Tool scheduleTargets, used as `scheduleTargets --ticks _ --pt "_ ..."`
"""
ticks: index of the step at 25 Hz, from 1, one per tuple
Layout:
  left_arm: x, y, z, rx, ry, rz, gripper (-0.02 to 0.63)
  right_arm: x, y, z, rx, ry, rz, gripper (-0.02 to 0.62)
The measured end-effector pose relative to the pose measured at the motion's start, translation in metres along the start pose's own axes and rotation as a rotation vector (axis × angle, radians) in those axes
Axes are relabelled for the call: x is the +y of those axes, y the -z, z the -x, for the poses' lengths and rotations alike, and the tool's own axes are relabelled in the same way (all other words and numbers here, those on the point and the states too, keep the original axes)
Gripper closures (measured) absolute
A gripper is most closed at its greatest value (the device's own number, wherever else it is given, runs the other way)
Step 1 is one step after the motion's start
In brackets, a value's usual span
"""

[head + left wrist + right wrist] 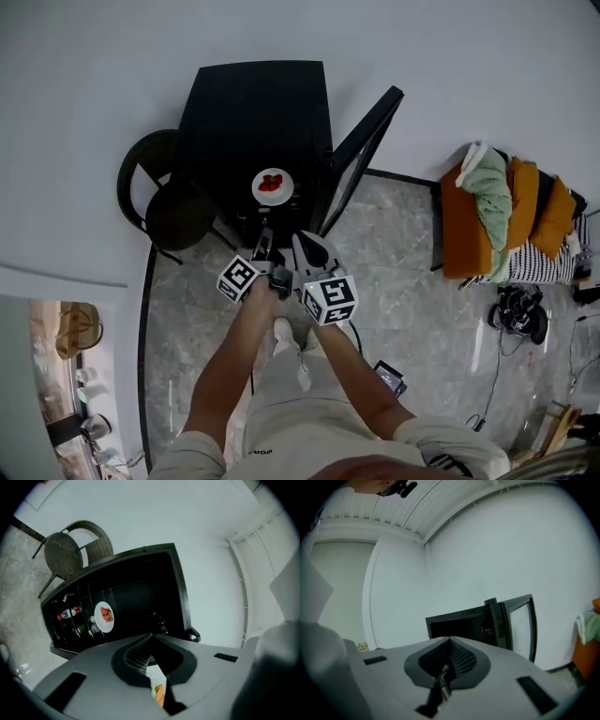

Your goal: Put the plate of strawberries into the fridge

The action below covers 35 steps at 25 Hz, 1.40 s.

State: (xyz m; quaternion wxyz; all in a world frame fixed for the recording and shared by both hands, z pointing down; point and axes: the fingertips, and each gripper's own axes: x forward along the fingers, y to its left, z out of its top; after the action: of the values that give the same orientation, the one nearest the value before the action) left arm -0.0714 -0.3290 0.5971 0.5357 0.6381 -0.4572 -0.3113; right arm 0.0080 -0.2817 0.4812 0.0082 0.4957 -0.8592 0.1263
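Black fridge [253, 103] is seen w/ door [361, 155] swung open at its right. Inside, white plate [102, 623] is set flat, face up, on a wire shelf [83, 603], w/ red strawberries [107, 615] on it; round, so no long axis. A red-labelled bottle [69, 613] is stored beside it. Wicker chair [159, 202] stands just left of fridge; clothes heap [511, 220] well to the right. Left gripper [151, 639] & right gripper [450, 641] are held in front of fridge, apart from plate, jaws pressed together, empty.

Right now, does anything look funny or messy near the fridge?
Only the door of the fridge stands wide open. The plate of strawberries sits inside on a shelf, and nothing looks spilled.
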Motion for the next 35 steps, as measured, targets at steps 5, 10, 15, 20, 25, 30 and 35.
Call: scheduleTargets --ticks 5,10,15,20,25,30,35 --pt "-0.054 -0.001 0.014 0.037 0.068 -0.095 0.604 0.01 -0.028 0.012 -0.015 -0.002 0.027 0.583" --pt "-0.092 -0.006 0.03 0.035 0.095 -0.13 0.604 0.015 -0.052 0.023 -0.023 -0.006 0.004 0.583" --pt "-0.126 -0.005 0.045 0.029 0.128 -0.145 0.603 0.017 -0.069 0.036 -0.023 0.011 -0.013 0.583" --pt "-0.156 -0.001 0.067 0.006 0.146 -0.089 0.603 0.026 -0.091 0.047 -0.047 0.005 0.01 0.583" --pt "-0.191 0.0 0.082 -0.007 0.205 -0.135 0.603 0.033 -0.113 0.054 -0.074 -0.001 0.046 0.583" --pt "-0.22 -0.008 0.091 -0.05 0.238 -0.314 0.604 0.037 -0.124 0.061 -0.083 -0.021 0.07 0.583" --pt "-0.243 -0.011 0.098 -0.08 0.246 -0.552 0.603 0.04 -0.132 0.068 -0.102 -0.026 0.097 0.583"
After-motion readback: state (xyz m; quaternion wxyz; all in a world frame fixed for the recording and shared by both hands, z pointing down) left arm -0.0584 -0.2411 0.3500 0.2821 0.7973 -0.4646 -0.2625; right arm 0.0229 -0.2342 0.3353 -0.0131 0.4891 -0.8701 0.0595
